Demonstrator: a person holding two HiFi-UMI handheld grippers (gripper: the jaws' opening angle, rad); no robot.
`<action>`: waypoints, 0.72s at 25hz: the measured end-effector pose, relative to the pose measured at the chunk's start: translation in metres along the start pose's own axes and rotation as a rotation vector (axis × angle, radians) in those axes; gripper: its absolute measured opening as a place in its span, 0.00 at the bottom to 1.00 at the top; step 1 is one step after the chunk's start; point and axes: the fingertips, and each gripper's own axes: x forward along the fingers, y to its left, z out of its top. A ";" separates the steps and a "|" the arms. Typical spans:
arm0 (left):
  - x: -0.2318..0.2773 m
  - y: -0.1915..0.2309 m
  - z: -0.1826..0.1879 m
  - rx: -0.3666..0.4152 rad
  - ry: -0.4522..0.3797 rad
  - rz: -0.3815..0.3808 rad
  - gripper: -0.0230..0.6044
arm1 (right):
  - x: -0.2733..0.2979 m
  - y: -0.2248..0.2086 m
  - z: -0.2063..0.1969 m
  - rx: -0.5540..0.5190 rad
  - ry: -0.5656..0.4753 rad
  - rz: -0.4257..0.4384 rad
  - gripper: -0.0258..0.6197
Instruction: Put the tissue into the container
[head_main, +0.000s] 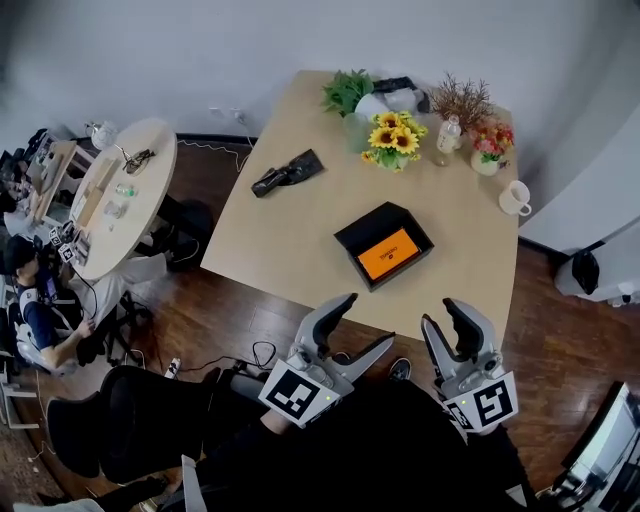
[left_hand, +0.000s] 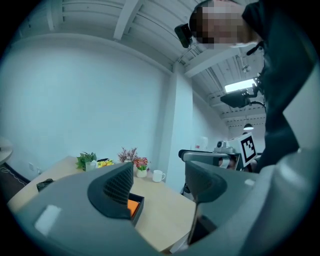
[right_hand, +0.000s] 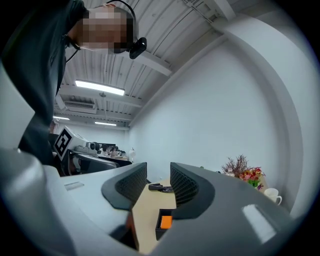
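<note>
An open black box (head_main: 350, 236) with an orange inside lies on the wooden table (head_main: 300, 240); this is the container. It also shows past the jaws in the left gripper view (left_hand: 137, 205) and the right gripper view (right_hand: 163, 223). A white crumpled thing (head_main: 378, 105), likely the tissue, sits at the far edge among the plants. Both grippers hang below the table's near edge, short of the box. My left gripper (head_main: 370, 318) (left_hand: 159, 182) is open and holds nothing. My right gripper (head_main: 440, 313) (right_hand: 157, 182) is open with a narrower gap, also holding nothing.
Sunflowers (head_main: 393, 136), a small bottle (head_main: 449, 134), a flower pot (head_main: 487, 148) and a white mug (head_main: 515, 198) stand along the far and right sides. A black object (head_main: 285, 173) lies at the left. A round table (head_main: 120, 190) and a seated person (head_main: 40, 310) are further left.
</note>
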 end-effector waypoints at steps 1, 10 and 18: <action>0.000 -0.001 0.001 0.005 -0.006 -0.001 0.53 | -0.001 0.000 0.001 -0.003 -0.001 0.000 0.27; -0.002 -0.008 0.006 0.032 -0.025 -0.010 0.53 | -0.002 0.005 0.006 -0.027 -0.008 0.005 0.27; -0.001 -0.008 0.003 0.032 -0.019 -0.014 0.53 | -0.003 0.003 0.006 -0.035 -0.011 -0.002 0.26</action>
